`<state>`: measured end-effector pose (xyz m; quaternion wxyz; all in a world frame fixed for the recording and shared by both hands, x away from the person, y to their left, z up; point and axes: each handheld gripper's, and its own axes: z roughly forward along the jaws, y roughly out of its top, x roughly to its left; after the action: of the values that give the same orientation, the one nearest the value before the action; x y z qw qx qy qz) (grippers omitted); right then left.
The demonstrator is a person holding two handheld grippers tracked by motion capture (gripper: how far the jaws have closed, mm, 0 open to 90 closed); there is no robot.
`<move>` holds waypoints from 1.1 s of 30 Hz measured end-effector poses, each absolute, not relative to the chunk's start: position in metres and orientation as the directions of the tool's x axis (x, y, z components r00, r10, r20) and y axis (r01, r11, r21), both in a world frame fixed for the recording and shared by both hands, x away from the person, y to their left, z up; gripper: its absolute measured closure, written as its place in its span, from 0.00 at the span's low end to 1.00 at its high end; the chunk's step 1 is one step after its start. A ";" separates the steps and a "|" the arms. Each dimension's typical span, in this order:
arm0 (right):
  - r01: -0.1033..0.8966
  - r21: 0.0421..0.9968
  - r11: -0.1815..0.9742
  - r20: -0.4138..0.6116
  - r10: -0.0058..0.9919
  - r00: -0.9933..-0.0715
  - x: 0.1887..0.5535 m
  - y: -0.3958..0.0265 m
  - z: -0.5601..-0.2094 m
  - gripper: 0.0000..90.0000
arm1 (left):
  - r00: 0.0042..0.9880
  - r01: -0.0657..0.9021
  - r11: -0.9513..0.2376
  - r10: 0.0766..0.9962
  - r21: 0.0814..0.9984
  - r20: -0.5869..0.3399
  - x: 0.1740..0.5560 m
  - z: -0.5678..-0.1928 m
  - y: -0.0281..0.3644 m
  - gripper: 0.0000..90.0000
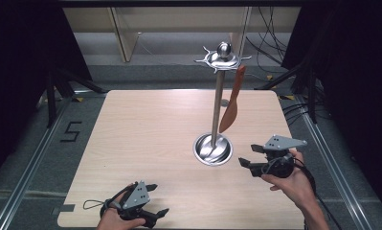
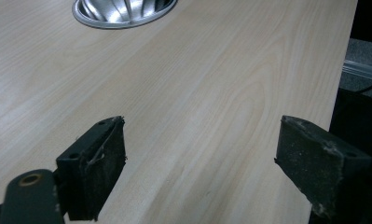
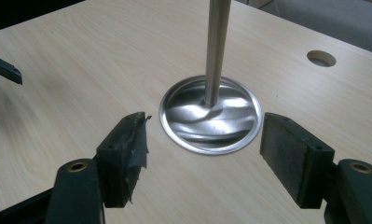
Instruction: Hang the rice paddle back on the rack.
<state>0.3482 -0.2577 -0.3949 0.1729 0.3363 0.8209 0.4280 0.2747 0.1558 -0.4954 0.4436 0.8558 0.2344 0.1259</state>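
Observation:
A steel utensil stand point(image 1: 218, 98) rises from a round dished base point(image 1: 212, 149) right of the table's middle. From one hook of its crown point(image 1: 222, 57) hangs a brown spatula point(image 1: 230, 108), blade down. My right gripper point(image 1: 247, 155) hovers open just right of the base, pointing left at it. In the right gripper view that gripper point(image 3: 204, 123) frames the base point(image 3: 193, 135) and pole point(image 3: 217, 46), holding nothing. My left gripper point(image 1: 159, 199) sits open at the near edge. The left gripper view has it point(image 2: 202, 128) over bare wood, with the base's rim point(image 2: 123, 14) far ahead.
The light wood table point(image 1: 145, 134) has a small round hole point(image 3: 321, 58) behind the stand. Black curtains flank both sides. Cables point(image 1: 275, 48) lie on the floor beyond the far right corner. A "5" mark point(image 1: 71, 131) is on the floor at left.

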 end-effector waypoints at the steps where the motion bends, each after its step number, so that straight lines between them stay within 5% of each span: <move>1: 0.433 0.816 0.383 0.031 0.720 -0.693 0.345 -0.256 -0.396 0.36 | 0.861 0.290 -0.495 0.509 0.819 0.003 0.275 -0.495 0.156 0.17; 33: 0.476 0.784 0.400 0.065 0.709 -0.702 0.328 -0.262 -0.426 0.35 | 0.865 0.278 -0.522 0.501 0.806 0.026 0.276 -0.496 0.157 0.17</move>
<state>0.3281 -0.2617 -0.4264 0.1410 0.3591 0.8246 0.4137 0.2758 0.1571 -0.4955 0.4334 0.8629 0.2258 0.1286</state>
